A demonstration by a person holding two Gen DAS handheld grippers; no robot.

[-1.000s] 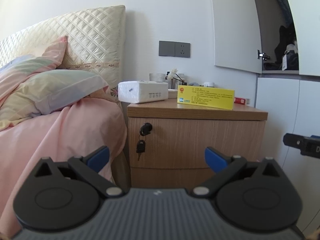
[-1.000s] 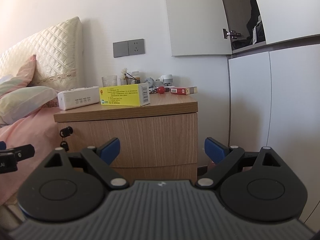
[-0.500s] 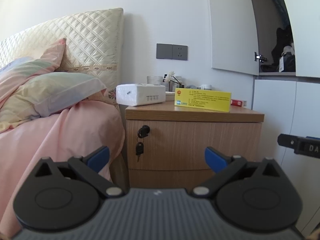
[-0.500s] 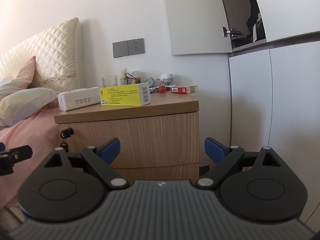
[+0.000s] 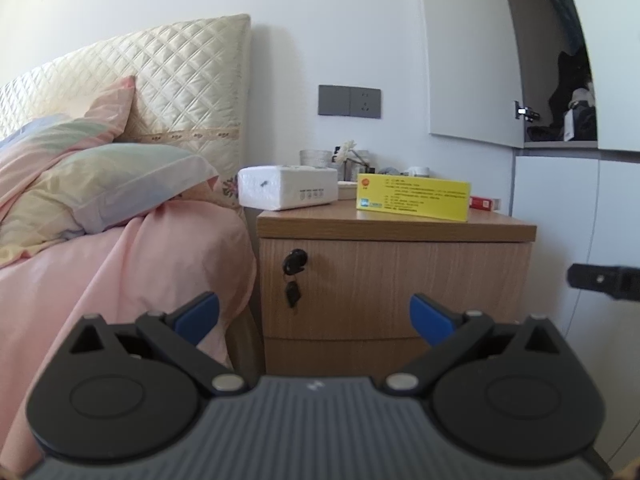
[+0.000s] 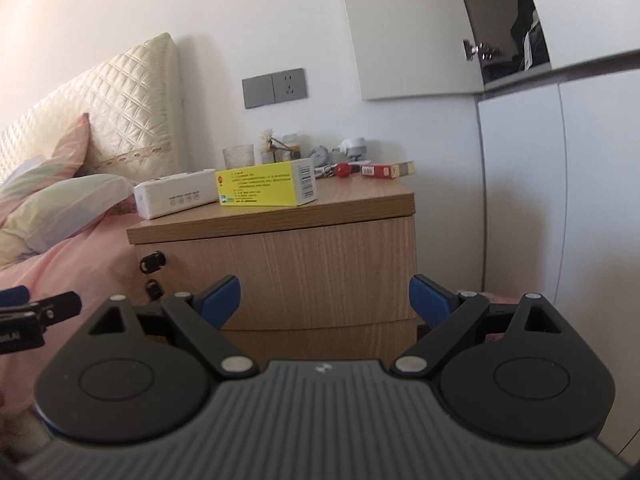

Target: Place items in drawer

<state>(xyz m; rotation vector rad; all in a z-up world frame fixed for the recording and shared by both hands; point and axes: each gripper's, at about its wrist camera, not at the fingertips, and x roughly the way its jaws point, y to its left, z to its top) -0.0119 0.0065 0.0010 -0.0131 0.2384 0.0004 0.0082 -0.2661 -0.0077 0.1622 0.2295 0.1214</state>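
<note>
Right claw (image 6: 325, 294) has tilted, nightstand (image 6: 304, 268) now slanted in view

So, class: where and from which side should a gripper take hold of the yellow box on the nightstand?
Probably from above, closing across the thin depth of the yellow box. It stands on its long edge near the nightstand front, broad printed face forward, top edge free; the right gripper is open.

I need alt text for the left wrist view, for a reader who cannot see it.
The open left hand-held gripper faces a closed wooden bedside drawer with a key in its lock. A yellow box and white tissue pack sit on top, beside a pink bed.
</note>
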